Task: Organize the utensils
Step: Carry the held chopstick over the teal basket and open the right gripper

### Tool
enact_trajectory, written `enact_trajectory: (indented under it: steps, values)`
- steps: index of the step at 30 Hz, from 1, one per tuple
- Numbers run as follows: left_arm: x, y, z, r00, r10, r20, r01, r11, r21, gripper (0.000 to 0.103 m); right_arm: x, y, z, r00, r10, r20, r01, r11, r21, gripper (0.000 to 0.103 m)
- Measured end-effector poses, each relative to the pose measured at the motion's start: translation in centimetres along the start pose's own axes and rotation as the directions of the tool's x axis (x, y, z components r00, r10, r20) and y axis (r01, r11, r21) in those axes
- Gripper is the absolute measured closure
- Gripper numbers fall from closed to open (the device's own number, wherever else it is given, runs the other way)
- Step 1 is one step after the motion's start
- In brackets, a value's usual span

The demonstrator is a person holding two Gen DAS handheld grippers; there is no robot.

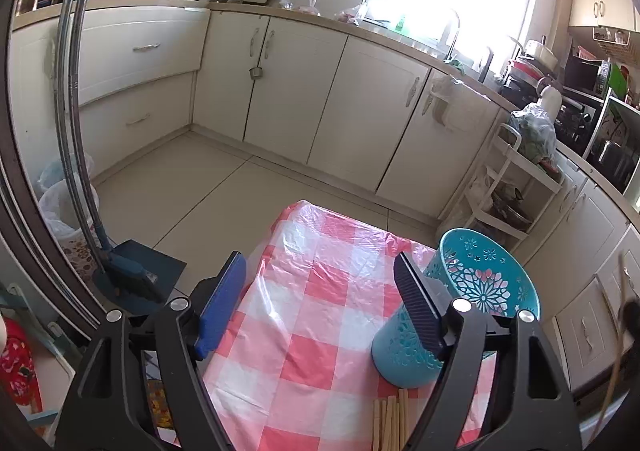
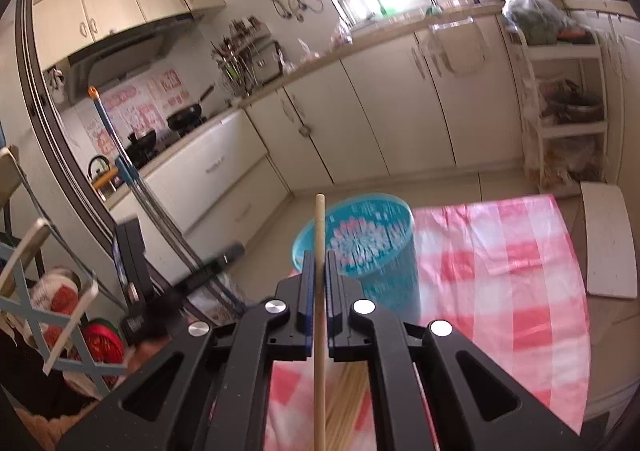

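The right gripper (image 2: 318, 271) pinches one chopstick (image 2: 319, 291) near the empty holder (image 1: 456, 307); the left gripper (image 1: 320, 303) gapes wide; a pile (image 1: 390, 419) waits on the counter (image 1: 304, 331).

Checked tablecloth (image 1: 320, 291), teal holder (image 1: 408, 355), chopsticks (image 1: 390, 423)

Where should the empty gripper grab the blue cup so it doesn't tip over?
Probably the teal holder by its solid lower wall, coming in level from the side. It stands upright on the checked tablecloth, and the left gripper is open and already beside it. The upper part is cut-out lace, which may flex; the round body likely fits between flat pads.
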State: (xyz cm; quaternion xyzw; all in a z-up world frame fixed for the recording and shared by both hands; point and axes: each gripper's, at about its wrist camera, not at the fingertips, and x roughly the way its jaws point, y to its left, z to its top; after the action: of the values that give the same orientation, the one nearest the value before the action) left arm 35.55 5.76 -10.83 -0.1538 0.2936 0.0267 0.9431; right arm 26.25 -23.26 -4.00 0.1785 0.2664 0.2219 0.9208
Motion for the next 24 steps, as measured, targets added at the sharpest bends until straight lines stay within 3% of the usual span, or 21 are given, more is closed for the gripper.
enact_trajectory:
  steps: [5,10,14,24]
  values:
    - [0.1,0.6,0.2,1.000,0.001,0.001,-0.001,1.000,-0.027,0.029,2.4,1.4,5.1,0.980,0.009,0.199,-0.011,1.000,0.011,0.097]
    - [0.1,0.7,0.2,1.000,-0.006,0.002,0.006,1.000,-0.030,0.028,6.3,0.0,6.4,0.947,-0.113,0.301,0.100,0.993,0.059,0.097]
    - [0.2,0.7,0.2,1.000,-0.015,-0.003,0.015,0.999,-0.031,0.027,9.4,-1.7,5.5,0.945,-0.192,0.267,0.174,0.981,0.089,0.097]
    - [0.6,0.2,0.0,1.000,-0.018,-0.017,0.018,1.000,-0.023,0.026,10.7,-3.0,2.8,0.962,-0.220,0.161,0.218,0.975,0.028,0.097]
